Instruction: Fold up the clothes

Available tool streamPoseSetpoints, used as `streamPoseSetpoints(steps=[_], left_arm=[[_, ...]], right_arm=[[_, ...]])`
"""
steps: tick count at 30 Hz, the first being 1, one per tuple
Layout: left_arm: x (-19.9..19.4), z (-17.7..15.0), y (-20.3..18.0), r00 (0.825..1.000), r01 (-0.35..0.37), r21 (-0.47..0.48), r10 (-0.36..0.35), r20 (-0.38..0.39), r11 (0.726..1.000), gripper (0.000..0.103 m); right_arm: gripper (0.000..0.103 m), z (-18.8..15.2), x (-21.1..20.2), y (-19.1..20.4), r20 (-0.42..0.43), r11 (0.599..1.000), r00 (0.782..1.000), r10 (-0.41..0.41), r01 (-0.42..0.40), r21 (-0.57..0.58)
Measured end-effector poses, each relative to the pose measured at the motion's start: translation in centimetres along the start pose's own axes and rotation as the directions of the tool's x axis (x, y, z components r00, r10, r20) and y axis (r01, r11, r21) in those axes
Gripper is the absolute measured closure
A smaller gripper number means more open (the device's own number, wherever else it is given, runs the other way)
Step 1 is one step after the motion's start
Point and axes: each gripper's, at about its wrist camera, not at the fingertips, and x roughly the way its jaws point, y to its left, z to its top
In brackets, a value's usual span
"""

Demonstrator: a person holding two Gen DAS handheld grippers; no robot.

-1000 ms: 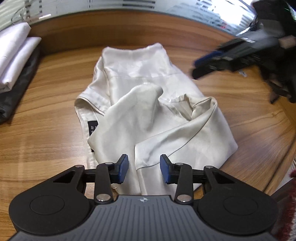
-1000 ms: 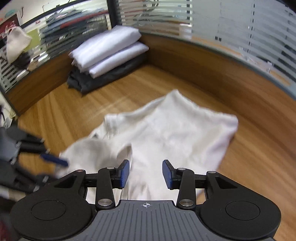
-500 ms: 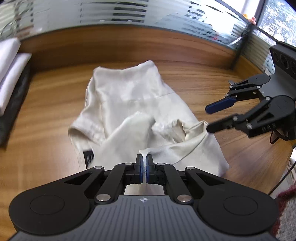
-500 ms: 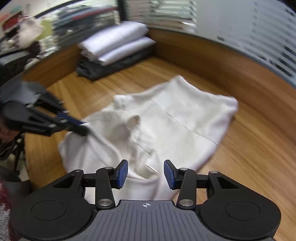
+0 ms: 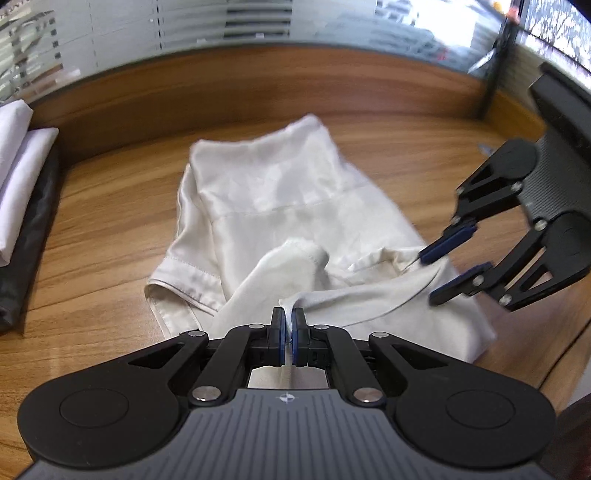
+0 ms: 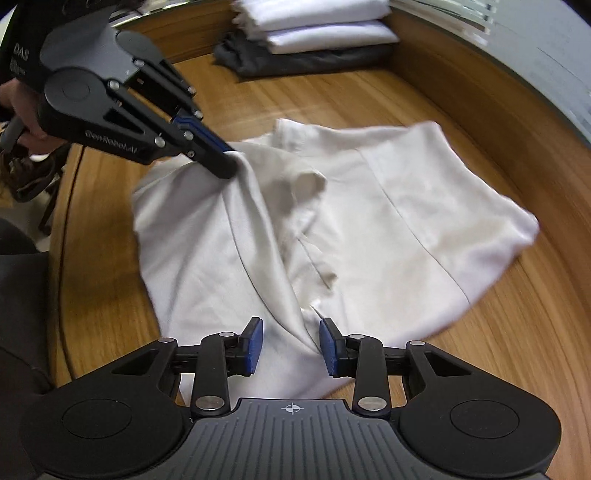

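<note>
A cream shirt [image 5: 280, 192] lies crumpled on the wooden table [image 5: 92, 236]. My left gripper [image 5: 288, 321] is shut on a raised fold of its near edge. The right wrist view shows that gripper [image 6: 225, 162] pinching the cloth [image 6: 406, 206] into a lifted ridge. My right gripper [image 6: 291, 343] hangs low over the shirt's edge, and its jaws are closing with a fold of cloth between them that the pads do not press. From the left wrist view, the right gripper [image 5: 439, 273] straddles the shirt's right-hand corner.
A stack of folded white clothes [image 5: 18, 177] on a dark garment sits at the table's left, also the stack [image 6: 314, 29] at the back in the right view. A raised wooden rim [image 5: 295, 85] and frosted glass bound the far side. A person's hand [image 6: 18, 110] grips the left tool.
The left gripper shut on the shirt's near edge and pulled it up. The right gripper swung in from the side and sank onto the shirt's corner, its jaws narrowing slightly.
</note>
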Motion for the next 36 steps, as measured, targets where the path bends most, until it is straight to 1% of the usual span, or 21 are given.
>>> streamPoseSetpoints(steps=[3,6,9,10,11,12,13,14,16,22,25,26,27,30,33,36], left_arm=[[1.9,-0.3,-0.3,0.999,-0.022,0.02,0.022,-0.037,1.0,0.1],[2.4,-0.4,-0.3,0.999,-0.037,0.024,0.037,-0.012,0.999,0.097],[2.6,-0.3,0.0,0.999,-0.036,0.006,0.036,-0.01,0.999,0.096],[2.5,-0.3,0.1,0.999,-0.03,0.003,0.03,-0.012,1.0,0.095],[2.4,-0.3,0.1,1.0,-0.024,0.0,0.024,-0.014,1.0,0.09],[2.3,-0.3,0.2,1.0,-0.019,-0.002,0.019,-0.013,1.0,0.088],[2.1,-0.3,0.2,1.0,-0.015,-0.003,0.014,-0.012,1.0,0.084],[1.8,-0.3,0.2,1.0,-0.01,-0.004,0.01,-0.009,1.0,0.077],[1.3,-0.2,0.2,1.0,-0.007,-0.007,0.007,-0.003,1.0,0.069],[-1.3,0.9,1.4,1.0,-0.002,-0.05,0.002,0.001,0.999,0.069],[-2.4,1.8,2.6,1.0,-0.017,-0.062,0.016,-0.019,0.998,0.069],[-2.5,2.1,3.2,0.999,-0.02,-0.065,0.018,-0.029,0.998,0.069],[-2.4,2.6,3.7,0.999,-0.025,-0.068,0.022,-0.049,0.997,0.069],[-2.1,4.1,5.3,0.993,-0.042,-0.074,0.033,-0.113,0.996,0.068],[-1.8,5.9,7.0,0.992,-0.034,-0.097,0.022,-0.125,0.995,0.067],[-1.1,8.1,9.2,0.992,-0.016,-0.147,-0.002,-0.122,0.989,0.063]], right_arm=[[0.067,-0.6,0.7,0.1,0.007,0.999,1.0,-0.024,0.024,0.041],[0.067,-1.0,1.2,0.3,0.025,0.996,0.999,-0.04,0.038,0.084],[0.067,-1.4,0.8,0.4,0.045,0.991,0.998,-0.05,0.044,0.123],[0.066,-1.4,0.6,0.4,0.052,0.99,0.997,-0.05,0.043,0.137],[0.066,-1.4,0.4,0.4,0.059,0.988,0.997,-0.052,0.042,0.149],[0.066,-1.4,0.1,0.5,0.068,0.987,0.996,-0.055,0.044,0.157],[0.066,-1.3,-0.2,0.7,0.077,0.986,0.995,-0.06,0.047,0.162],[0.065,-1.1,-0.5,0.8,0.086,0.985,0.994,-0.062,0.046,0.168],[0.065,-0.9,-1.0,1.0,0.102,0.983,0.993,-0.065,0.047,0.175],[0.065,-0.8,-2.1,0.9,0.099,0.976,0.991,-0.092,0.07,0.204],[0.065,-0.7,-3.1,-0.2,0.098,0.966,0.99,-0.097,0.07,0.248],[0.063,-0.6,-3.5,-0.6,0.097,0.962,0.99,-0.098,0.069,0.265],[0.06,-0.5,-3.8,-1.2,0.093,0.956,0.991,-0.099,0.068,0.285],[0.059,-0.3,-4.8,-3.5,0.079,0.934,0.992,-0.097,0.063,0.353],[0.058,0.0,-5.6,-6.1,0.08,0.909,0.991,-0.104,0.062,0.413],[0.056,0.5,-6.1,-8.9,0.088,0.88,0.99,-0.111,0.057,0.471]])
